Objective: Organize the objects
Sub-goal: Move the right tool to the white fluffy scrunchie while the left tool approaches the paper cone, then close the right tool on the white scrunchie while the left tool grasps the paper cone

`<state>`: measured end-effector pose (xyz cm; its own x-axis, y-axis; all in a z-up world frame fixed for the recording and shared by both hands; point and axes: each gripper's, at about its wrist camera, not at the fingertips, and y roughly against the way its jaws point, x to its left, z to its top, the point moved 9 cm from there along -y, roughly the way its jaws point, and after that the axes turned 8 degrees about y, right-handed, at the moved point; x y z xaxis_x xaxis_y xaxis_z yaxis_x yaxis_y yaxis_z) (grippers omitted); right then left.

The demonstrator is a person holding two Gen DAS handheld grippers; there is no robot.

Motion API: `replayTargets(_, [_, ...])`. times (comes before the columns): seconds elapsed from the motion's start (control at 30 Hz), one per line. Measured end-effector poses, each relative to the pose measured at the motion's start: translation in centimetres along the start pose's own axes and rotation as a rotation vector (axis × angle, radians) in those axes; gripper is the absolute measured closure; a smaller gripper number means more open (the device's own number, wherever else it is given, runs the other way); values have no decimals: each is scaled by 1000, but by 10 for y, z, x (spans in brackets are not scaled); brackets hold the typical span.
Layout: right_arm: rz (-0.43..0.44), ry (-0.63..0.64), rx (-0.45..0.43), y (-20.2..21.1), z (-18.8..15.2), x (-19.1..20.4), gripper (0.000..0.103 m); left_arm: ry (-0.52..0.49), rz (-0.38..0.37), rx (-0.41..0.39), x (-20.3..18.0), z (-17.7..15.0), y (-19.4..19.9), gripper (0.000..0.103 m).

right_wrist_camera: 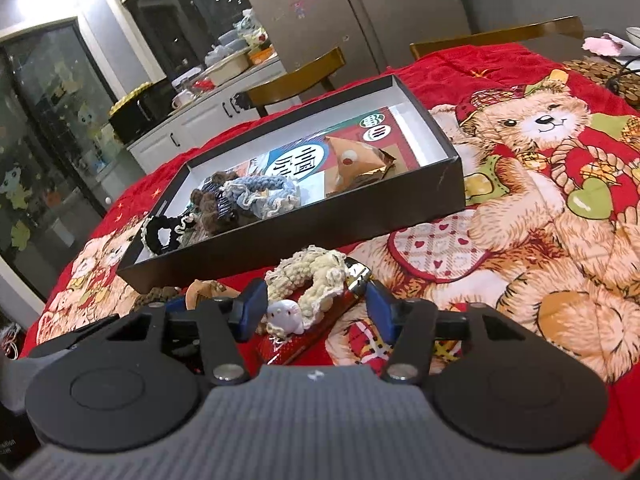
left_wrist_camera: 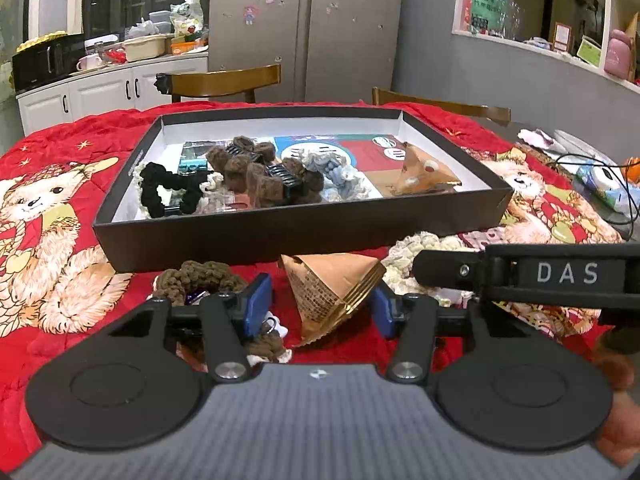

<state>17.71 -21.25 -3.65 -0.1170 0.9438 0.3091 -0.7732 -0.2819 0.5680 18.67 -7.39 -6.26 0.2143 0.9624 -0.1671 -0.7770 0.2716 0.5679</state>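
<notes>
On the red bear-print blanket stands a black shallow box that holds a black scrunchie, brown fuzzy hair clips, a blue-white scrunchie and a brown paper pyramid packet. In front of the box lies a second brown pyramid packet. My left gripper is open around it, and the left pad stands clear of it. A brown scrunchie lies to its left. My right gripper is open around a cream scrunchie with a small white charm.
The cream scrunchie rests on a red flat packet. A black housing lettered DAS crosses the right of the left wrist view, with a hand below it. Two wooden chairs stand behind the table. Cables and a tissue pack lie far right.
</notes>
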Motion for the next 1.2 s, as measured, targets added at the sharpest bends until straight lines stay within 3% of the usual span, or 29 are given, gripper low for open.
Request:
replayTargets(0.13, [-30, 17, -16, 2, 0, 1, 58, 2, -3, 1, 1, -1, 0, 47])
replayTargets(0.3, [-63, 55, -55, 9, 2, 4, 73, 5, -15, 7, 0, -2, -1, 60])
replayTargets(0.7, [-17, -20, -79, 15, 6, -1, 76, -1, -14, 4, -1, -1, 0, 62])
replayTargets(1.2, [23, -23, -162, 32, 16, 4, 76, 5, -41, -21, -2, 0, 5, 64])
